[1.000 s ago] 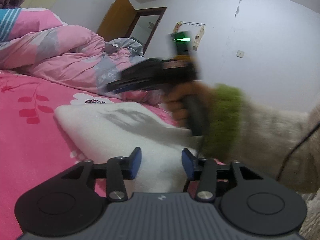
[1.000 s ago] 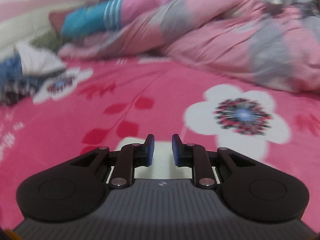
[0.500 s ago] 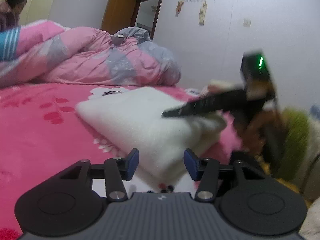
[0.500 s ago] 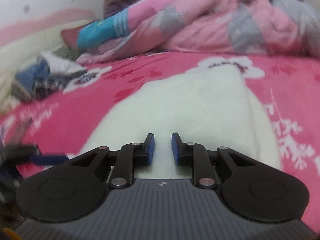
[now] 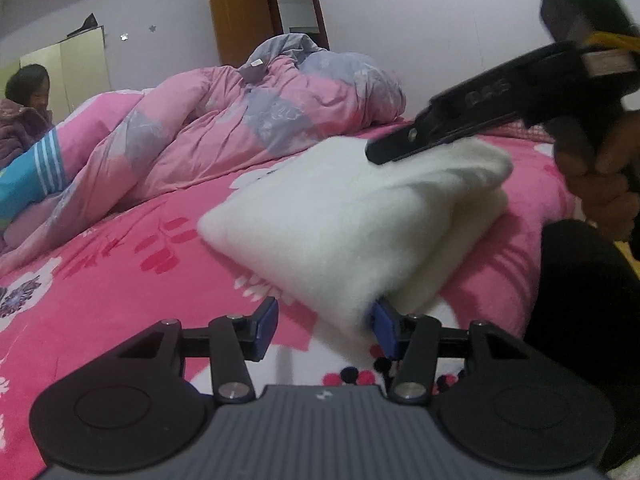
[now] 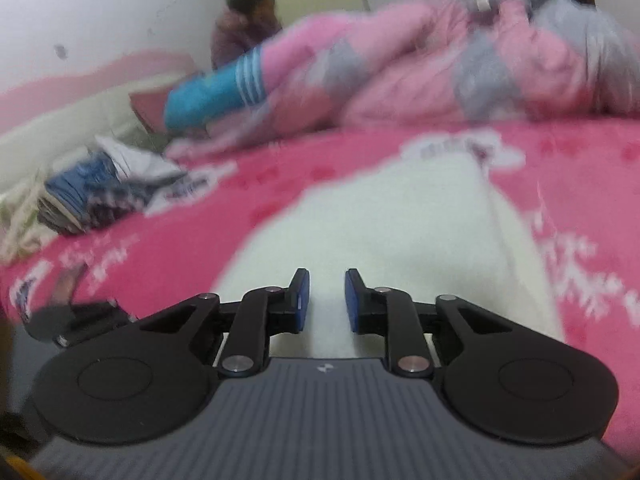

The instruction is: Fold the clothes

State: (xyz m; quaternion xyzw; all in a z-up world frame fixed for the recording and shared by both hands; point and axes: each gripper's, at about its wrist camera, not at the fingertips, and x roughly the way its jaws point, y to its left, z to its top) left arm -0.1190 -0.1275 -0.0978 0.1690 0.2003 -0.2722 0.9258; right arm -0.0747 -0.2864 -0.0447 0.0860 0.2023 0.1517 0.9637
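Two sets of blue-padded fingers are mine to steer. On my left gripper [image 5: 326, 330] the fingers [image 5: 385, 330] stand released, about half apart, with the near corner of the folded white fleece garment [image 5: 344, 220] poking between them; one pad brushes the pile, nothing is clamped. On my right gripper [image 6: 322, 300] the fingers [image 6: 301, 300] are nearly together with a narrow gap, gripping nothing, hovering over the garment's other end. Seen from the left wrist, that gripper hangs above the garment's far edge, a hand [image 5: 600, 184] on its handle. The garment lies on the pink flowered bed sheet [image 5: 100, 280], with the rumpled pink-and-grey duvet [image 5: 248, 120] beyond it. I judge the fleece light, thick and floppy, slightly springy; I'd pinch through all layers at a corner or the folded edge, since a shallow bite would peel off the top layer.
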